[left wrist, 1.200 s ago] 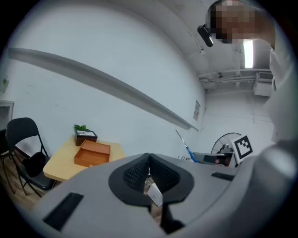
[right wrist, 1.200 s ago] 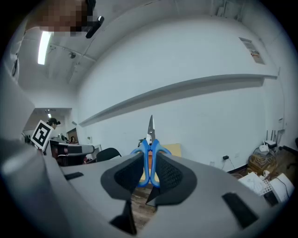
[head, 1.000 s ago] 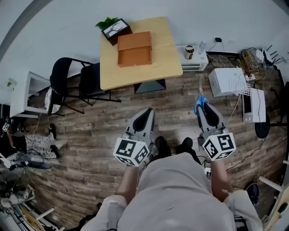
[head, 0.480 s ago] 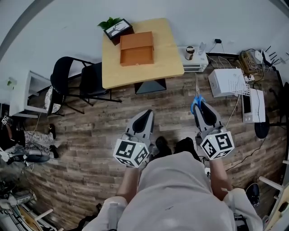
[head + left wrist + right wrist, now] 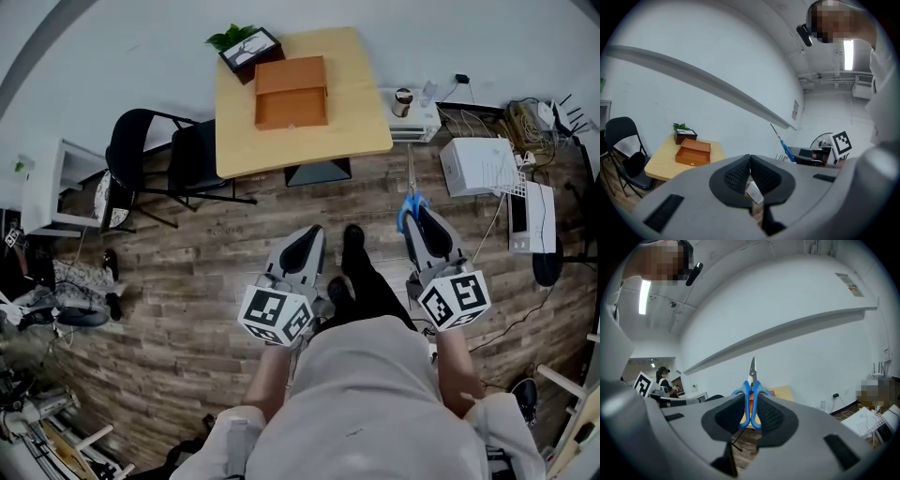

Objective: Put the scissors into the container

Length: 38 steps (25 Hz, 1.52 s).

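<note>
Wooden table [image 5: 361, 122] seen well ahead of both grippers, orange container [image 5: 292, 92] set on it. Right gripper [image 5: 751, 401] clamped on blue handles of scissors [image 5: 751, 383]. Left gripper [image 5: 750, 161] carried alongside, jaws pressed together, nothing held. Scissor blades closed, pointed forward beyond jaw tips, well short of container.

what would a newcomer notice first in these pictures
The blue-handled scissors stand out, clamped in the jaws of the right gripper with the blades pointing forward. Next comes the orange box on the light wooden table ahead. The left gripper has its jaws together on nothing.
</note>
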Available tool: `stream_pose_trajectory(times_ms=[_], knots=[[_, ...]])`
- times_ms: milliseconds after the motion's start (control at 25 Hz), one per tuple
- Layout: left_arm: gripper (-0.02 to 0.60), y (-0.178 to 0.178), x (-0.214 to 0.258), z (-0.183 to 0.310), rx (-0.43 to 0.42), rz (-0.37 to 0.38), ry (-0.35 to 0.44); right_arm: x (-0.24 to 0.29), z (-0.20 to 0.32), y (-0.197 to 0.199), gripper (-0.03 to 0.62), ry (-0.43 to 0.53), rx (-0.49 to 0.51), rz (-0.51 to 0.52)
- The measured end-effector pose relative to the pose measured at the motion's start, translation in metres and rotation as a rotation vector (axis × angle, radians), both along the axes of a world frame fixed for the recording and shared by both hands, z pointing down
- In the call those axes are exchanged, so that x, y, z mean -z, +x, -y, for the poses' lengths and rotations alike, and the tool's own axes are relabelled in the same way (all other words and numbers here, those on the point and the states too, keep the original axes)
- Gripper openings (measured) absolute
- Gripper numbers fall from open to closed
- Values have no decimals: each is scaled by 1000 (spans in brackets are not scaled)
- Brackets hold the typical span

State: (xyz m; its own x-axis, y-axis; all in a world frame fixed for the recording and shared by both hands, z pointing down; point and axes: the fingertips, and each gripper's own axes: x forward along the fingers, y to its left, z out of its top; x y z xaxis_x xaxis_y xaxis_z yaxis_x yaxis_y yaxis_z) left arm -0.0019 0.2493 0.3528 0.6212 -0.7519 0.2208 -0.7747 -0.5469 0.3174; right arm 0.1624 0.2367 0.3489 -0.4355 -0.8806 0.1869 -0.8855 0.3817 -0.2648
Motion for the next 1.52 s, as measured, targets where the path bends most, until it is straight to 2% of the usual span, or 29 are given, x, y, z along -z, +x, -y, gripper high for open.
stream_pose_trajectory(times_ms=[360,600,1040,1240,1360,1520], knots=[[8,-17,6,58,56,11,3,-9,70,-19,83,-20,50,-12],[8,-26,6,107,61,32,-11,-12,131,-30,83,-39,62,21],[8,-26,10,182,76,66,-10,-31,215,-36,83,-73,116,8],[8,-42,8,210,131,84,-6,-44,245,-45,82,-83,176,-10],[8,-46,3,220,154,90,-14,-56,255,-56,83,-103,245,-20],[8,-46,0,227,174,87,-27,-66,263,-66,82,-115,286,-49]])
